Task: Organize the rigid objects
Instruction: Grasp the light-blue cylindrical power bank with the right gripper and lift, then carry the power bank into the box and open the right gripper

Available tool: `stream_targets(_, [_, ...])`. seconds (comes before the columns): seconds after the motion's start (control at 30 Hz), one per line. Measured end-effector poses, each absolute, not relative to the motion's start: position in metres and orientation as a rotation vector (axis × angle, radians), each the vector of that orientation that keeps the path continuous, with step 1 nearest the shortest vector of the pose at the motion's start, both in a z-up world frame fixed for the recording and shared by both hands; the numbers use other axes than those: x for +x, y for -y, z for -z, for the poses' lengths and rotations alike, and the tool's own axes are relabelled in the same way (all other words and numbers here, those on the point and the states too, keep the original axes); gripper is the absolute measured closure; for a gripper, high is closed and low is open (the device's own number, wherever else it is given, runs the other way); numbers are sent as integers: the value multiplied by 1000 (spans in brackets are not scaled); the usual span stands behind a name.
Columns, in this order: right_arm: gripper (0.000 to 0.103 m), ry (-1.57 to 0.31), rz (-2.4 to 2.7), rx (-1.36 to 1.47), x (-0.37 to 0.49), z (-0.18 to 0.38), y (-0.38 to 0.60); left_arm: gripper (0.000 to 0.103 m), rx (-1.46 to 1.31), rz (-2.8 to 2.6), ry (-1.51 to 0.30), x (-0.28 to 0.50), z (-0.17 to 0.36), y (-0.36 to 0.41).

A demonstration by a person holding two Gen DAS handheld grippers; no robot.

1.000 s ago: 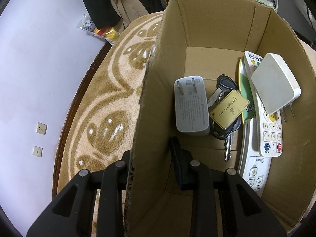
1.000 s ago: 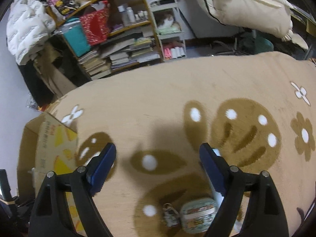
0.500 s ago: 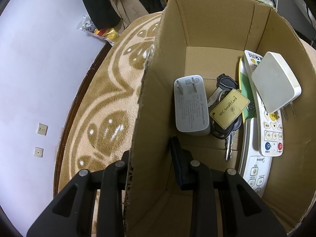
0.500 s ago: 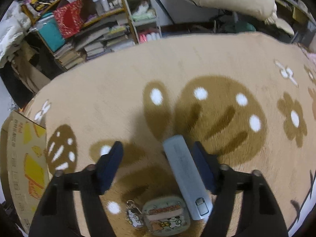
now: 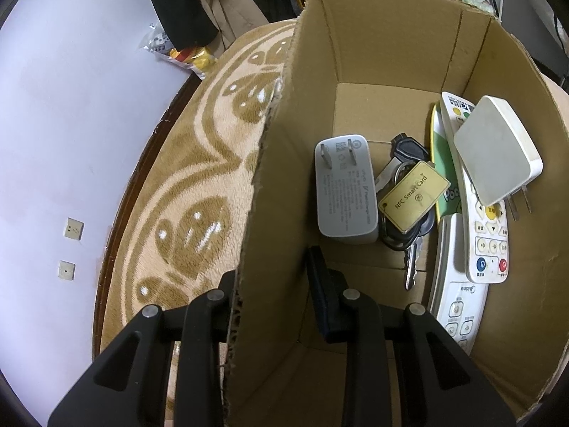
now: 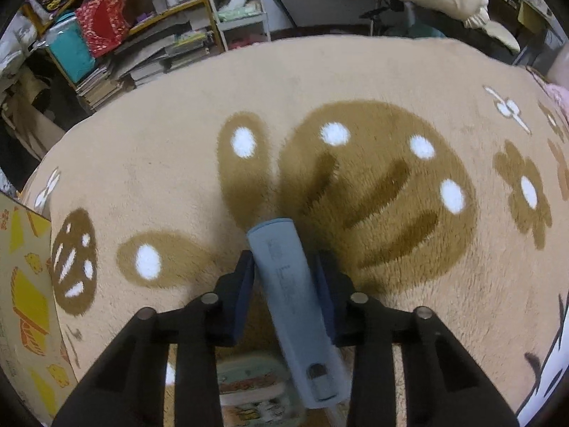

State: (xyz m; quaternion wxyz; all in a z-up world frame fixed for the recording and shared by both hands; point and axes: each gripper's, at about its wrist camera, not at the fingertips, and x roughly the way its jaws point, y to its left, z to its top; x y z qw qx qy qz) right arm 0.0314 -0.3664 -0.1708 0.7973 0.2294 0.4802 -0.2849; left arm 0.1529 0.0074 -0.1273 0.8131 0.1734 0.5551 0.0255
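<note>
In the left wrist view my left gripper [image 5: 274,277] is shut on the near left wall of an open cardboard box [image 5: 391,35], one finger outside and one inside. On the box floor lie a grey charger [image 5: 345,192], a bunch of keys with a gold NFC tag [image 5: 412,195], two white remotes [image 5: 490,245] and a white plug adapter [image 5: 494,153]. In the right wrist view my right gripper [image 6: 286,263] is shut on a long blue-grey device [image 6: 295,295] over the beige rug [image 6: 391,71].
A round patterned tin [image 6: 256,391] lies on the rug just under the right gripper. The box's printed outer wall [image 6: 25,284] stands at the far left. Cluttered shelves [image 6: 124,35] line the rug's far side. A white wall [image 5: 71,106] runs left of the box.
The right gripper moved over the blue-grey device and its fingers closed from wide open onto the device's sides. The left gripper and the box have stayed put.
</note>
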Motion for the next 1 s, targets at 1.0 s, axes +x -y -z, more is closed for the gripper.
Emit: stream_targets(1.0, [73, -638, 365, 316, 52, 52, 294, 75, 378, -56, -1185, 153, 131, -7])
